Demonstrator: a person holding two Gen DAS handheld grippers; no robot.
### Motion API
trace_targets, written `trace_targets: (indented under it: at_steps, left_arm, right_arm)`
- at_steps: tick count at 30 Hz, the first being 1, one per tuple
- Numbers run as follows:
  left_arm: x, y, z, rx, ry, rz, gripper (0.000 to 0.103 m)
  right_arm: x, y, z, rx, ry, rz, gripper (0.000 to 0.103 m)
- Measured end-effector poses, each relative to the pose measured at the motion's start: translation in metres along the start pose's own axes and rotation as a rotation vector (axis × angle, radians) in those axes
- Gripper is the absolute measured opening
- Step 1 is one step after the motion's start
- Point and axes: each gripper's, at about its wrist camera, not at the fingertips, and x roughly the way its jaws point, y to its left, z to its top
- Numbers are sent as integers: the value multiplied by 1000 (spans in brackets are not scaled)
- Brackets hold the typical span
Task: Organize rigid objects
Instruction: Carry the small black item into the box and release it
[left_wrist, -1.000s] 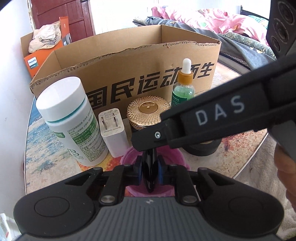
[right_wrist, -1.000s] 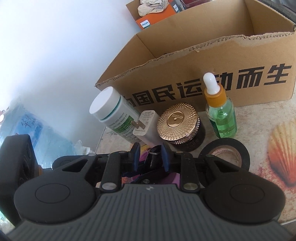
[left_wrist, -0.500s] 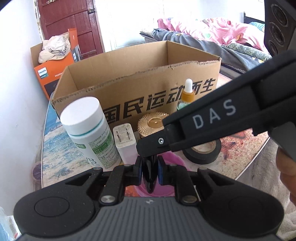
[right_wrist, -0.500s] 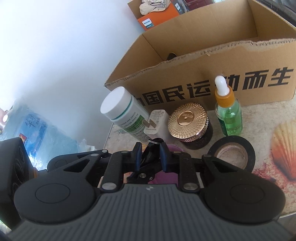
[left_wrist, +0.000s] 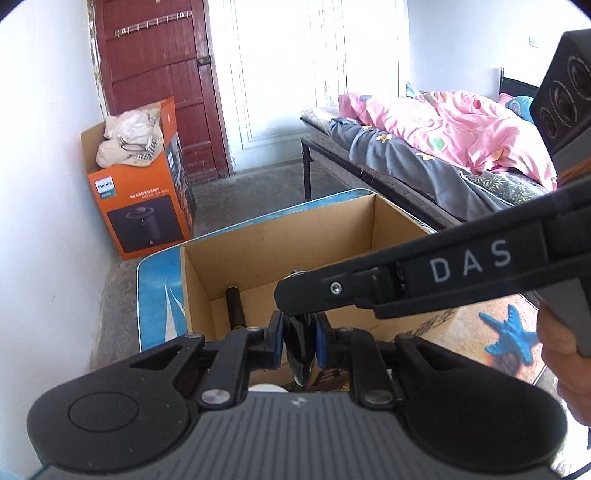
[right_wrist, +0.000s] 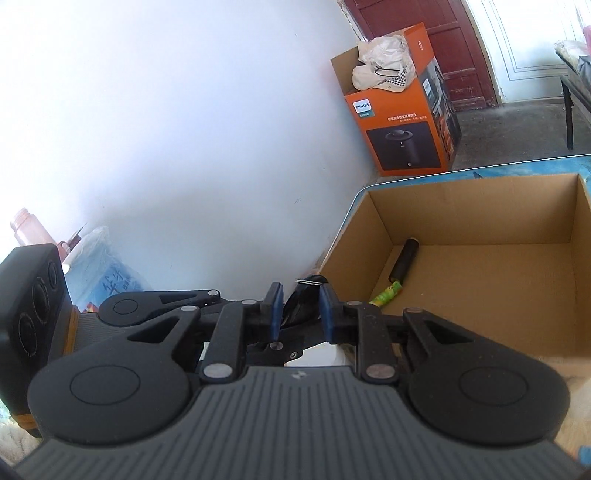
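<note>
The big cardboard box (right_wrist: 480, 266) fills the right of the frame, open on the tabletop (left_wrist: 159, 295). At bottom middle, the left gripper (left_wrist: 299, 338) and right gripper (right_wrist: 301, 314) both have narrow jaws pinching one small black shiny thing (left_wrist: 300, 350) (light, hard, slippery, I think). Hold its flat sides.

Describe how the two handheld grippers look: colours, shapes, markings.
Both are matte black plastic. The left gripper and right gripper each have blue pads on their fingers, linkage arms with silver rivets, two round discs and a ribbed grey body. White "DAS" lettering marks the right gripper's side.
</note>
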Motion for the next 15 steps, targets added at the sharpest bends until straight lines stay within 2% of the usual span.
trace_targets:
  at_steps: [3,6,10,15]
  left_arm:
    - [40,14,24,-18,112,-27,17]
    - [80,28,32,-34,236,-47,17]
    - [123,28,27,-2,364,-31,17]
    - [159,32,19,24,485,-7,17]
  right_arm:
    - [28,-30,31,83,90,-2,20]
    - [63,-65,49,202,204,5,20]
    - [108,-102,47,343,333,8,20]
    - [150,-128,42,435,445,-11,22]
